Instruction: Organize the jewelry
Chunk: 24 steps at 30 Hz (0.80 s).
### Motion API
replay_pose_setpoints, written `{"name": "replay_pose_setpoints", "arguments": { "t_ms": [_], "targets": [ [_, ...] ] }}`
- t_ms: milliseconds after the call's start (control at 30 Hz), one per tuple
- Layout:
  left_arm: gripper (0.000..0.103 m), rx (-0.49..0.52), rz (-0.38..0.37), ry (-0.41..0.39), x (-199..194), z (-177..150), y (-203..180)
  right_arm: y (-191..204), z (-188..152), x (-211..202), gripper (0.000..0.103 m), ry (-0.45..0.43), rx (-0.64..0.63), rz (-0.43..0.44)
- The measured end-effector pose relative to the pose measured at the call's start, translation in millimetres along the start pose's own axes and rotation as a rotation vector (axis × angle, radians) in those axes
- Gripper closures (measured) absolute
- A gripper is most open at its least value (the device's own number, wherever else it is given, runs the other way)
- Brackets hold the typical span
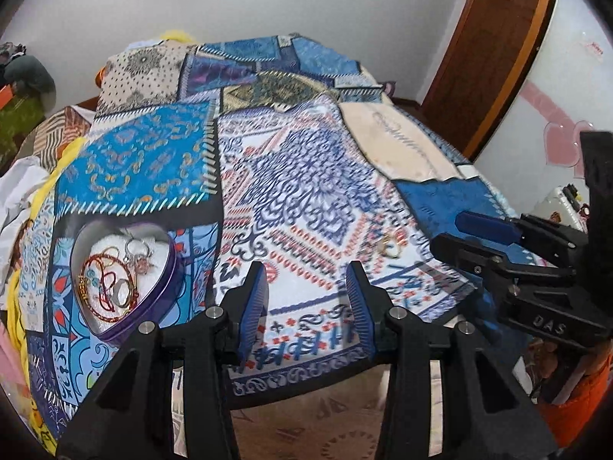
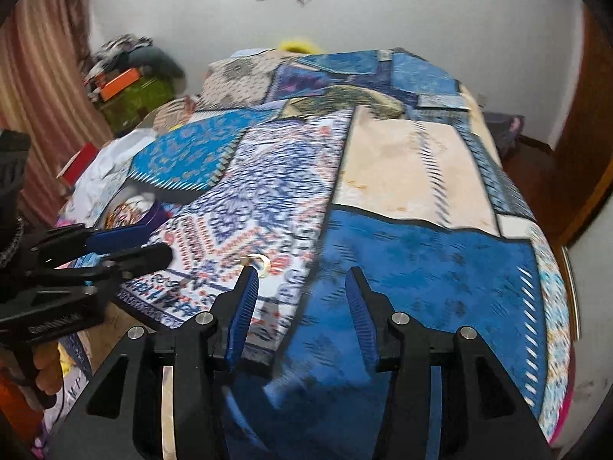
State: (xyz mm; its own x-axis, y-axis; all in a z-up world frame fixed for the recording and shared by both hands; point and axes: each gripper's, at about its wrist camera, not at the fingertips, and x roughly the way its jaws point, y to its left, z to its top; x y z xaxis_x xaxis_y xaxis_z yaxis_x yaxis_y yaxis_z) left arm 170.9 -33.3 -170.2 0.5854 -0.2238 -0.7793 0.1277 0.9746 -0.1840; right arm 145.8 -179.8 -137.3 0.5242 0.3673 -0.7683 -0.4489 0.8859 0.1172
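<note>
A purple heart-shaped tin (image 1: 174, 268) lies on the patterned bedspread at the left and holds several bracelets, rings and red cords (image 1: 111, 276). It also shows blurred in the right wrist view (image 2: 151, 212). A gold ring (image 1: 389, 247) lies loose on the cloth, also seen in the right wrist view (image 2: 258, 262) just beyond my right gripper's left fingertip. My left gripper (image 1: 308, 276) is open and empty over the cloth, right of the tin. My right gripper (image 2: 300, 281) is open and empty; it also shows in the left wrist view (image 1: 448, 232).
The patchwork bedspread (image 1: 306, 176) covers the bed; its near edge drops to the floor below the grippers. Clothes and white fabric (image 1: 15, 188) pile at the left. A wooden door (image 1: 486, 57) stands at the right, a wall behind.
</note>
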Motion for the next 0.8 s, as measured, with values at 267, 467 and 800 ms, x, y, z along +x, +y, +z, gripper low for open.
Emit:
{"name": "replay_pose_setpoints", "arguments": {
  "t_ms": [267, 467, 800],
  "targets": [
    [0.061, -0.014, -0.002, 0.018, 6.6, -2.3, 13.0, 7.4, 1.9, 29.7, 0.059, 0.039, -0.015, 0.045],
    [0.061, 0.000, -0.013, 0.028, 14.8, -0.7, 6.8, 12.0, 0.8, 32.9, 0.070, 0.036, -0.041, 0.034],
    [0.061, 0.030, -0.071, 0.035, 20.5, 3.7, -12.5, 3.9, 4.4, 31.7, 0.086, 0.019, 0.002, 0.071]
  ]
}}
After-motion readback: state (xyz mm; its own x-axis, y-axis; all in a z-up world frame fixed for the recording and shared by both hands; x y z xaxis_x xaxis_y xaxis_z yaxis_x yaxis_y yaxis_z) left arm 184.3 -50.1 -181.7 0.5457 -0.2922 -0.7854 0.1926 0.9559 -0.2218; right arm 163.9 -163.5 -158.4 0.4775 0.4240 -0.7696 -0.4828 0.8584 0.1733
